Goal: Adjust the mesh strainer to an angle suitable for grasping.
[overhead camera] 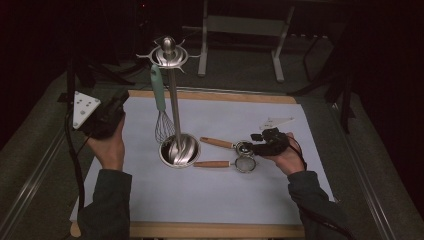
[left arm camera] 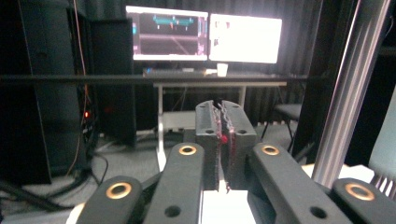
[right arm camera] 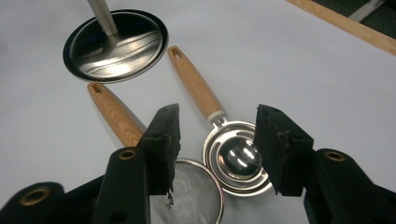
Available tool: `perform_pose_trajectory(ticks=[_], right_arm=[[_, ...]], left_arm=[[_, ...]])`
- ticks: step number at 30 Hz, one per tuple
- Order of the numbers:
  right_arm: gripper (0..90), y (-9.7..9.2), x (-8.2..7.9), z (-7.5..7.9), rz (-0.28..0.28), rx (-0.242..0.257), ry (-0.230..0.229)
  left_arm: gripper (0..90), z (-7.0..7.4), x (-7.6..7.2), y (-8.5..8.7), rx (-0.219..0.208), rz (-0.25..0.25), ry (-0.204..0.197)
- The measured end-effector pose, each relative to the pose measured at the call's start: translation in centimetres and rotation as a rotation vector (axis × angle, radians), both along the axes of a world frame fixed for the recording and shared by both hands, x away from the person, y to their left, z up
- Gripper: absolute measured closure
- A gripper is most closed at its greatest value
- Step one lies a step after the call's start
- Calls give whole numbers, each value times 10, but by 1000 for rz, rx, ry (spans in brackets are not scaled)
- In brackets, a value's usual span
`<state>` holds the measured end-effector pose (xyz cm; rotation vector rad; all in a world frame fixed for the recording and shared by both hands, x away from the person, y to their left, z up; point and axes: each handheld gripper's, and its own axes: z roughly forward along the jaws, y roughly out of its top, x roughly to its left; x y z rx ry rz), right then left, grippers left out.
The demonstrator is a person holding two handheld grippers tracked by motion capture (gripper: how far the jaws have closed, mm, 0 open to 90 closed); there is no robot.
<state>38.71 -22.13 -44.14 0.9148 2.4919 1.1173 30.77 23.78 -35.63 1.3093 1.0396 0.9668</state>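
A steel utensil stand [overhead camera: 179, 149] rises from its round base to a ring of hooks, and a teal-handled whisk [overhead camera: 160, 100] hangs from one hook. My left gripper [overhead camera: 120, 100] is held left of the whisk, apart from it; its pads [left arm camera: 208, 135] stand a narrow slit apart with nothing between them. The whisk's handle [left arm camera: 386, 140] shows at that view's right edge. My right gripper [right arm camera: 217, 112] is open, low over a wooden-handled slotted spoon [right arm camera: 238, 161] and a small mesh strainer [right arm camera: 194, 196], touching neither. From above, the right gripper [overhead camera: 254, 143] sits over the spoon [overhead camera: 244, 146] and the strainer [overhead camera: 245, 163].
A white mat [overhead camera: 210, 190] covers a wooden board [overhead camera: 210, 230] on the table. Both utensil handles point toward the stand's base [right arm camera: 116, 44]. Beyond the table stand a white frame [overhead camera: 205, 40], monitors [left arm camera: 205, 37] and a desk.
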Motion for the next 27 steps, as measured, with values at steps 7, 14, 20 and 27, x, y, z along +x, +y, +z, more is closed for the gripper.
perform_pose_trajectory(ticks=[7,14,20,27], right_arm=[[519,8,-2,2,29,2,-19],[577,21,-2,-3,63,-9,-5],[630,38,-7,-17,123,-49,9],[610,55,-5,-34,159,-89,46]], left_arm=[[805,-38,-7,10,-4,14,56],[779,-102,-20,10,-19,20,151],[759,-135,-27,4,15,9,229],[749,-164,-34,-1,12,-4,281]])
